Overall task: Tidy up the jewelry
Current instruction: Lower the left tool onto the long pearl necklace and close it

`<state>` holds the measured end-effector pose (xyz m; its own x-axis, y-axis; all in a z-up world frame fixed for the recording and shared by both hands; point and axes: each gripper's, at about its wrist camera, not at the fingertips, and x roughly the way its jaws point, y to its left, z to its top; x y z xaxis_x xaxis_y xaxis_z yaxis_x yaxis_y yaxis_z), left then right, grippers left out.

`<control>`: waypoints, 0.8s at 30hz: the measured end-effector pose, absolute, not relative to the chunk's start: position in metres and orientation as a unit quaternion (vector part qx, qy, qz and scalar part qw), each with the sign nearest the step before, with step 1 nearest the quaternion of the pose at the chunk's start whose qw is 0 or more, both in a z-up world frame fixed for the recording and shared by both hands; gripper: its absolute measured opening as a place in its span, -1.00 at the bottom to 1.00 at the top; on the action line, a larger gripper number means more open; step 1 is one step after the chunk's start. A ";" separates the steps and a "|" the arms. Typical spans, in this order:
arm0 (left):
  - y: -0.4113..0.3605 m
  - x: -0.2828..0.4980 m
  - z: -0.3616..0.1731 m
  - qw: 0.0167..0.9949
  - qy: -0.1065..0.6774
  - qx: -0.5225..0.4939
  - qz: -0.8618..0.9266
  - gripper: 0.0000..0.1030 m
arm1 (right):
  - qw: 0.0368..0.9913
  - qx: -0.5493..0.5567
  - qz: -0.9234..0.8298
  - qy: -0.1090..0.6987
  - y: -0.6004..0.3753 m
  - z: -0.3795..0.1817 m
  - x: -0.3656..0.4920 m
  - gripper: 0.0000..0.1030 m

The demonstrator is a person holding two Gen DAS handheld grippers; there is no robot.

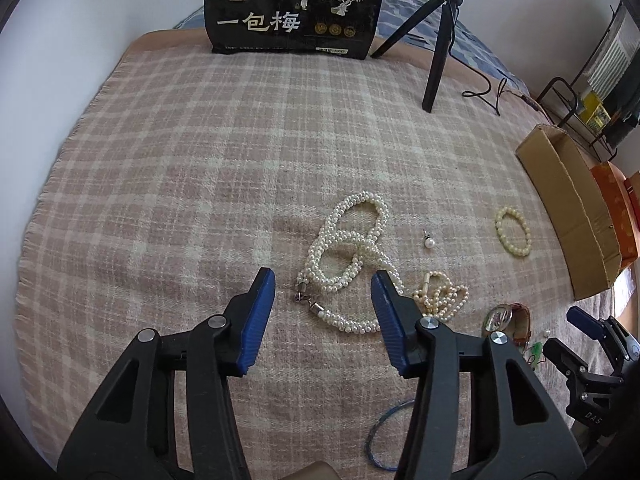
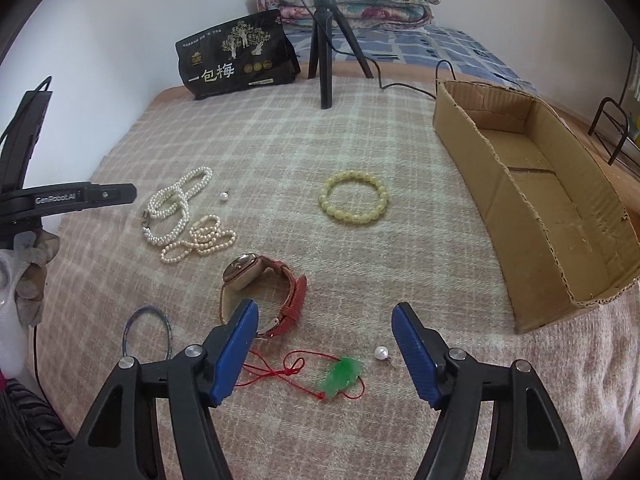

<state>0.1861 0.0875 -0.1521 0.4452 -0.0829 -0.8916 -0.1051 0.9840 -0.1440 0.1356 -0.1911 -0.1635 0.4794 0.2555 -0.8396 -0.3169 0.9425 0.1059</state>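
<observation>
Plaid pink-and-cream blanket [image 1: 180, 168] covers the whole work surface, with a black snack bag [image 1: 292, 8] and a tripod [image 1: 436, 60] along the top of both views. No jewelry has reached the cardboard box [image 2: 532, 200], so the sorting looks barely begun.

In the left wrist view, the left gripper [image 1: 323, 304] stands with jaws apart and nothing pressed between them, and the clasp end of the white pearl necklace [image 1: 352, 240] lies in the gap on the blanket. Its next move, I judge, is to settle lower and pinch the strand near the clasp (loose beads may slip). The right gripper [image 2: 325, 344] is likewise released, framing the green pendant [image 2: 342, 376] on its red cord, a pearl earring [image 2: 382, 352] just beside it.

Only the right wrist view shows the box's bare interior, with the watch [image 2: 260, 288] and the yellow bead bracelet [image 2: 354, 198] seen plainly; the left view gives the necklace clasp up close and a second pearl earring [image 1: 429, 242] right of the necklace.
</observation>
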 end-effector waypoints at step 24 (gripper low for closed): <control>0.090 0.221 -0.191 0.834 0.547 -0.067 0.013 -0.33 | 0.849 -0.025 0.167 0.501 -0.185 -0.181 0.152 0.39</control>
